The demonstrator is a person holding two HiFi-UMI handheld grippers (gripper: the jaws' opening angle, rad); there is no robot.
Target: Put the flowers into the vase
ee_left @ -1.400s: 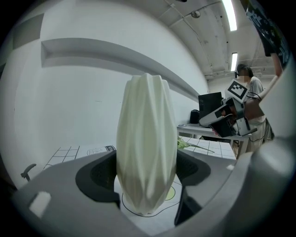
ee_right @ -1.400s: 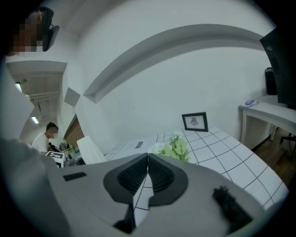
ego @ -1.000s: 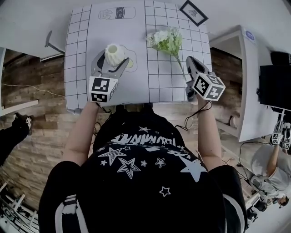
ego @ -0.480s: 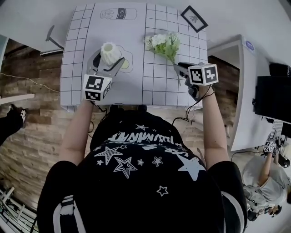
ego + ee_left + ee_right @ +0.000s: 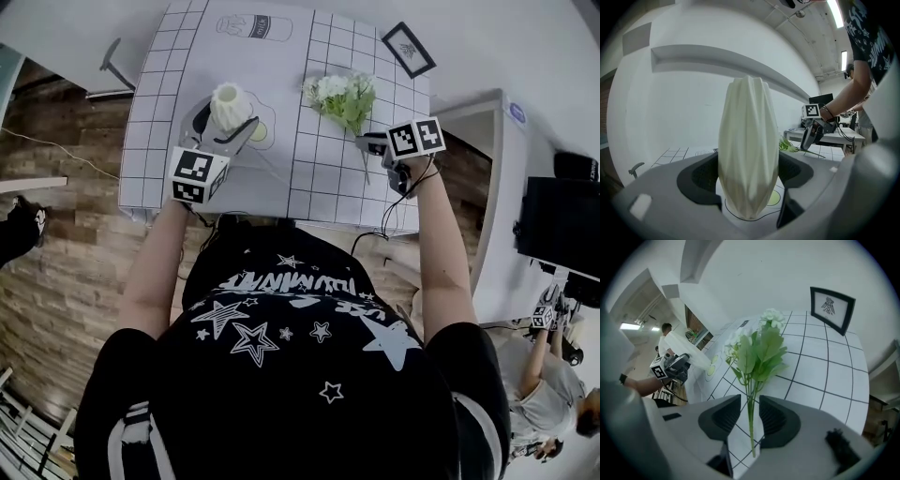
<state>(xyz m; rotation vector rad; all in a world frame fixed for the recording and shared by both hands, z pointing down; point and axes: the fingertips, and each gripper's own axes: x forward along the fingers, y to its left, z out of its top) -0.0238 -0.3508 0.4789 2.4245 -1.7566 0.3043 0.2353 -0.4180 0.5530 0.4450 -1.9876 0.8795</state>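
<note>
Head view: the white vase (image 5: 232, 106) stands upright on the gridded mat (image 5: 309, 178), clamped by the left gripper (image 5: 749, 185); its inside can't be seen. The flowers (image 5: 343, 96) lie near the mat's right edge, stem (image 5: 751, 427) loose between the right gripper's (image 5: 750, 416) jaws, which have just been opening. Bare grid lies between vase and flowers

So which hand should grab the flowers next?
Right. The right gripper, its jaws just opening, straddles the flower stem without pinching it; the left gripper is clamped on the white vase.
</note>
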